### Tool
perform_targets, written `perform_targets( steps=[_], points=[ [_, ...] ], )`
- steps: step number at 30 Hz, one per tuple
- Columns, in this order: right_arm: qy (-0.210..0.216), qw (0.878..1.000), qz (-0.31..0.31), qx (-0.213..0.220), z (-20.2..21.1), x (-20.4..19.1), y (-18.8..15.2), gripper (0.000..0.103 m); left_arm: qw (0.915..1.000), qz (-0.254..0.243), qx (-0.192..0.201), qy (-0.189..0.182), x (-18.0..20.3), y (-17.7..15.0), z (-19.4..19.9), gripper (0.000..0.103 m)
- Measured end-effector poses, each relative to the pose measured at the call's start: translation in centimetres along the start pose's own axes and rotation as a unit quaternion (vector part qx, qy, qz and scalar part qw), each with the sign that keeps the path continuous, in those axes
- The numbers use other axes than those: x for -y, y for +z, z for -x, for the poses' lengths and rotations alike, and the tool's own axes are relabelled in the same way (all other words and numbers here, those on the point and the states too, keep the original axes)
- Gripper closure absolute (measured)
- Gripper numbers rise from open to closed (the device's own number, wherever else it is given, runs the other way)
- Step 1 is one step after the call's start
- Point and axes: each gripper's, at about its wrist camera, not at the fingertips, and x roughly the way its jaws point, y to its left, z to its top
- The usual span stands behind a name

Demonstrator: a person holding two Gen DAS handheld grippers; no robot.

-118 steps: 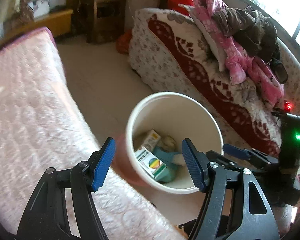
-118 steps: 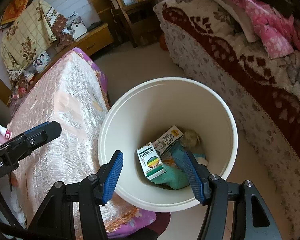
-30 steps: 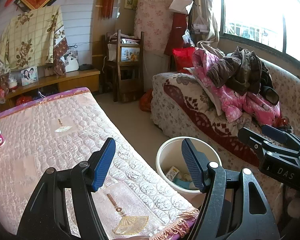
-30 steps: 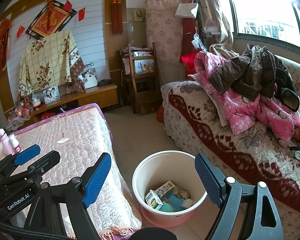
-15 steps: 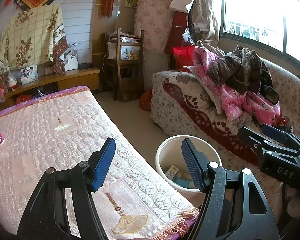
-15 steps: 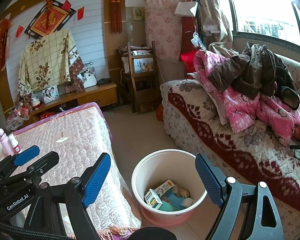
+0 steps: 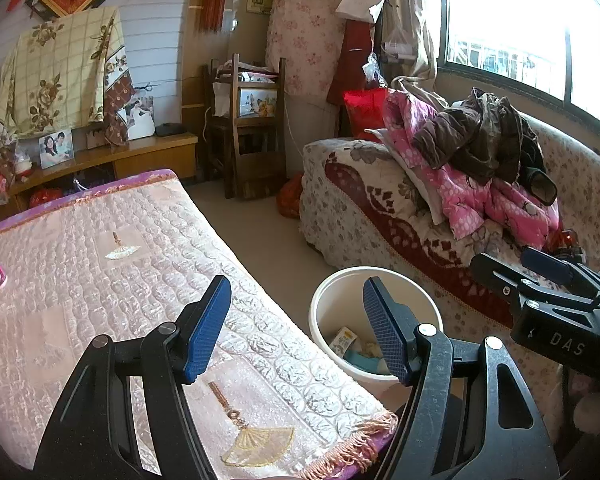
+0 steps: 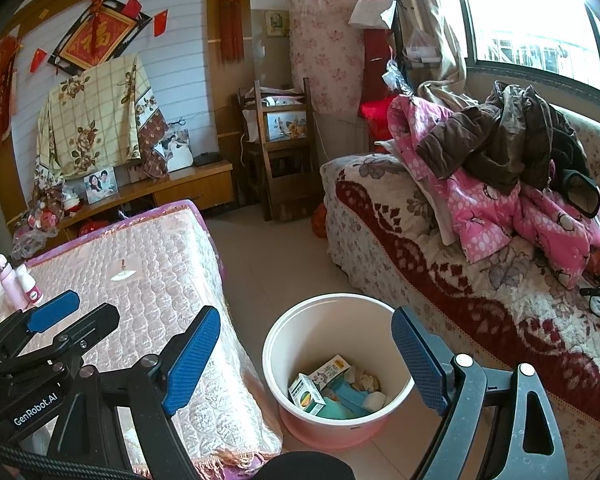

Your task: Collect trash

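Observation:
A white bin with a pink base (image 8: 342,336) stands on the floor between the low table and the sofa, also seen from the left wrist as the bin (image 7: 332,304). Inside lie a green and white carton (image 8: 306,394), a second small carton (image 8: 332,368), teal packaging and crumpled tissue. My right gripper (image 8: 306,360) hangs open above the bin with nothing between its blue pads. My left gripper (image 7: 296,328) is open and empty over the table's near corner, left of the bin. Each gripper shows at the edge of the other's view.
A low table under a pink quilted cloth (image 7: 100,280) fills the left, with small pink and white bottles (image 8: 16,284) at its far edge. A sofa (image 8: 480,280) piled with clothes runs along the right. A wooden chair (image 7: 252,140) and a cabinet stand at the back.
Since a few seconds ago both grippers have pulled up and back from just over the bin's mouth. Over the last second nothing has visibly moved.

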Motion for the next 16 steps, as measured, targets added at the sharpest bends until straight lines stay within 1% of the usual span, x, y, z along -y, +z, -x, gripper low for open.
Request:
perform_targets(
  steps=[12,16],
  points=[
    [0.000,1.000,0.007,-0.007,-0.5,-0.2,-0.2,0.016,1.0000,0.003,-0.003,-0.007,-0.2,-0.3,-0.3,0.035],
    [0.004,1.000,0.013,-0.015,-1.0,-0.8,-0.3,0.016,0.9997,0.018,-0.013,-0.012,-1.1,-0.5,-0.4,0.035]
  ],
)
